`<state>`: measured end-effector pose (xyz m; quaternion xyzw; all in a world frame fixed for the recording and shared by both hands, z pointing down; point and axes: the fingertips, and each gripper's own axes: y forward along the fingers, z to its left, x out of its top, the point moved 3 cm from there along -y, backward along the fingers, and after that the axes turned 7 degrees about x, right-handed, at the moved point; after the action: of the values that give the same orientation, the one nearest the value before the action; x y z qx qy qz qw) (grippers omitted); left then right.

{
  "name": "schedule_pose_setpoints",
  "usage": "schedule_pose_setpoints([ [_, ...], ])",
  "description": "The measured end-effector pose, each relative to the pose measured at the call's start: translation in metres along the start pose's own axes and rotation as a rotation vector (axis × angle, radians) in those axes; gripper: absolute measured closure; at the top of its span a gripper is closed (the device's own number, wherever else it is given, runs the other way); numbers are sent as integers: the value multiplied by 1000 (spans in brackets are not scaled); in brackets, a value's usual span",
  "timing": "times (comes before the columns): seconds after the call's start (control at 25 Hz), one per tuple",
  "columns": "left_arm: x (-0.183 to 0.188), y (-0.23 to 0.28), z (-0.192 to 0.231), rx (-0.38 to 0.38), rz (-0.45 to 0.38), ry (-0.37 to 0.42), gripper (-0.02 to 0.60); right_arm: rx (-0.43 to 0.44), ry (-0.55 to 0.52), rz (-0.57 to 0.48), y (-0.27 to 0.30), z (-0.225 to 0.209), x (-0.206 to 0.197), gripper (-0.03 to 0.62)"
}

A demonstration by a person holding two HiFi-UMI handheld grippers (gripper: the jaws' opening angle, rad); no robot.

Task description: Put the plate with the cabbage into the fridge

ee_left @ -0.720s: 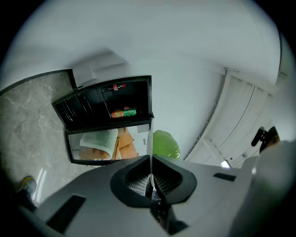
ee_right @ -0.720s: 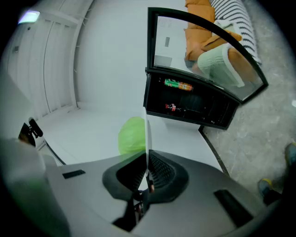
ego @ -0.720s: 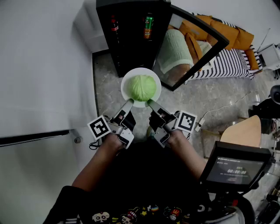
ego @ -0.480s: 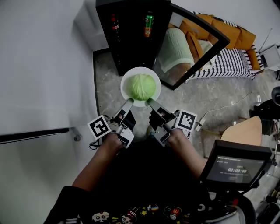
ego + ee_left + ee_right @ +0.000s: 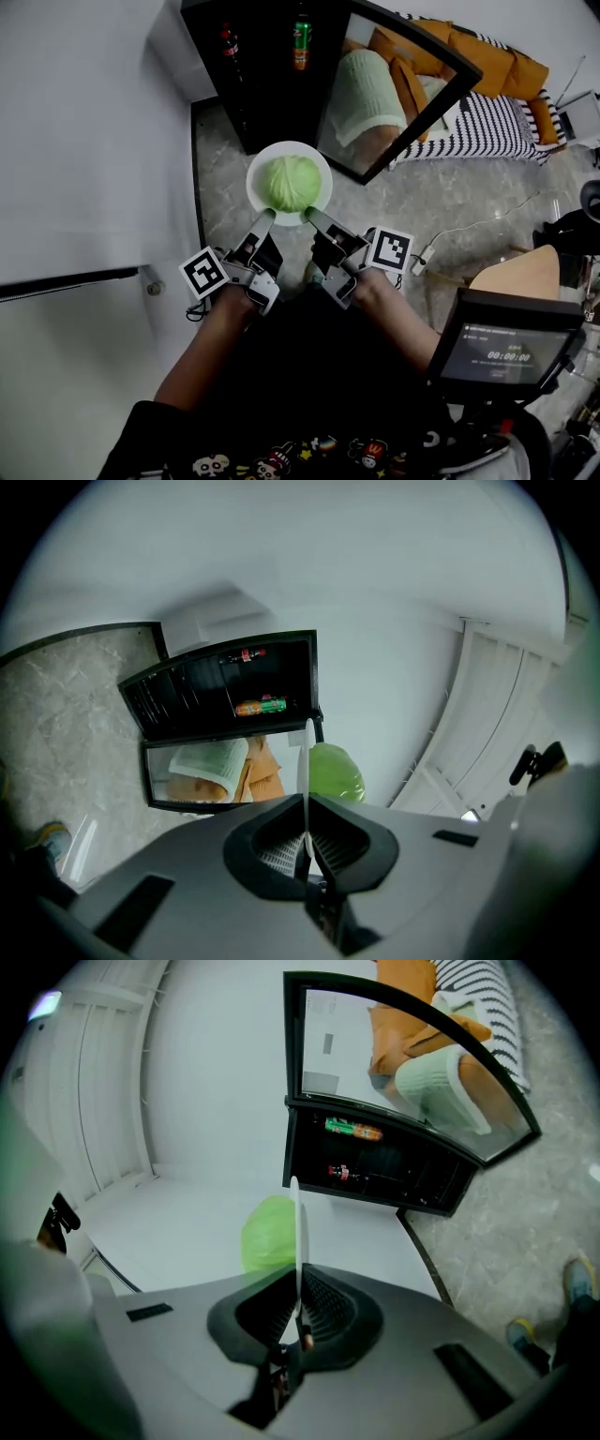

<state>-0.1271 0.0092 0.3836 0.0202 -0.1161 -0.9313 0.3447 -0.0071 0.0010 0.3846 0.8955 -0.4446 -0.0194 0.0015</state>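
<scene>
The room has a grey stone-pattern floor [image 5: 450,202], a white wall [image 5: 84,141] at the left, and a black fridge [image 5: 267,103] whose glass door [image 5: 403,89] stands open to the right. The white plate [image 5: 255,184] is held in the air above the floor, just in front of the open fridge and not inside it. The green cabbage [image 5: 292,182] lies in the middle of the plate. The left tongs [image 5: 263,219] are clamped on the near-left rim of the plate, and the right tongs [image 5: 311,217] on the near-right rim. In each gripper view the thin rim stands edge-on between the two jaws. Inside the fridge a dark bottle [image 5: 228,41] and a green drink [image 5: 301,42] stand on a shelf. Beyond the door is a sofa with orange cushions [image 5: 492,66], and a dark screen [image 5: 506,352] is at the lower right.
</scene>
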Motion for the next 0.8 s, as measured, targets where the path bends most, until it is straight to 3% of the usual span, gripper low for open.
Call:
schedule_pose_setpoints([
  [0.24, -35, 30, 11, 39, -38, -20, 566, -7, 31, 46, -33, -21, 28, 574],
  [0.4, -23, 52, 21, 43, -57, -36, 566, -10, 38, 64, -21, -37, 50, 574],
  [0.8, -18, 57, 26, 52, -86, -37, 565, -3, 66, 80, -13, -44, 55, 576],
])
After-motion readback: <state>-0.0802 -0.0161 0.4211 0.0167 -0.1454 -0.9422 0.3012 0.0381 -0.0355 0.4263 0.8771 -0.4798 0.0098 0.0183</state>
